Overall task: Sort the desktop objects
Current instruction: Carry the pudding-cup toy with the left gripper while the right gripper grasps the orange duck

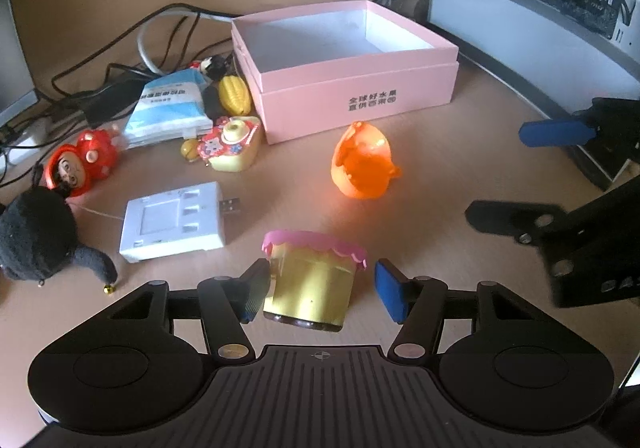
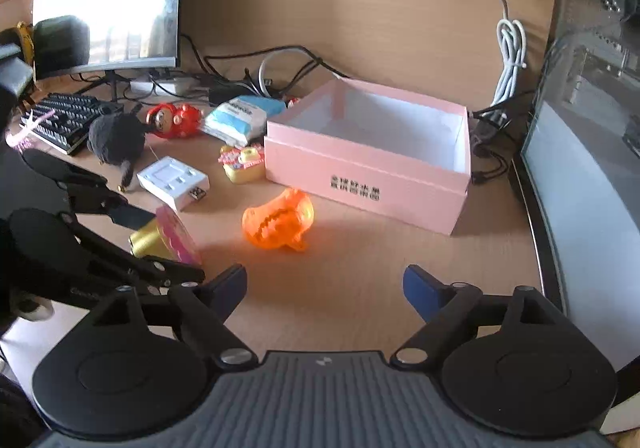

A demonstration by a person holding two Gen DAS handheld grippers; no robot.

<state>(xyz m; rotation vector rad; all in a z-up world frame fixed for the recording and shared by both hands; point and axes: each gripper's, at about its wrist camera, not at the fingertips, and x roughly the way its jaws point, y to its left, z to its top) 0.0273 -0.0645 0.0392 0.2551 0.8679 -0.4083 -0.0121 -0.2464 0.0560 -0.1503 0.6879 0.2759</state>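
Note:
A gold jar with a pink frilled lid (image 1: 308,280) lies tilted between the fingers of my left gripper (image 1: 322,292). The left pad touches the jar and a thin gap shows at the right pad. The right wrist view shows the same jar (image 2: 160,240) inside the left gripper (image 2: 164,244). An orange translucent toy (image 1: 362,164) (image 2: 280,220) lies in front of the open pink box (image 1: 352,64) (image 2: 360,172), whose white inside holds nothing. My right gripper (image 2: 324,286) (image 1: 532,176) hovers open over bare desk just short of the orange toy.
Left of the box lie a white USB device (image 1: 172,222), a black plush (image 1: 36,236), a red doll (image 1: 80,164), a yellow toy camera (image 1: 232,144), a tissue pack (image 1: 172,104) and tangled cables. A monitor (image 2: 108,4) and keyboard (image 2: 64,120) stand far left, a computer case (image 1: 540,8) on the right.

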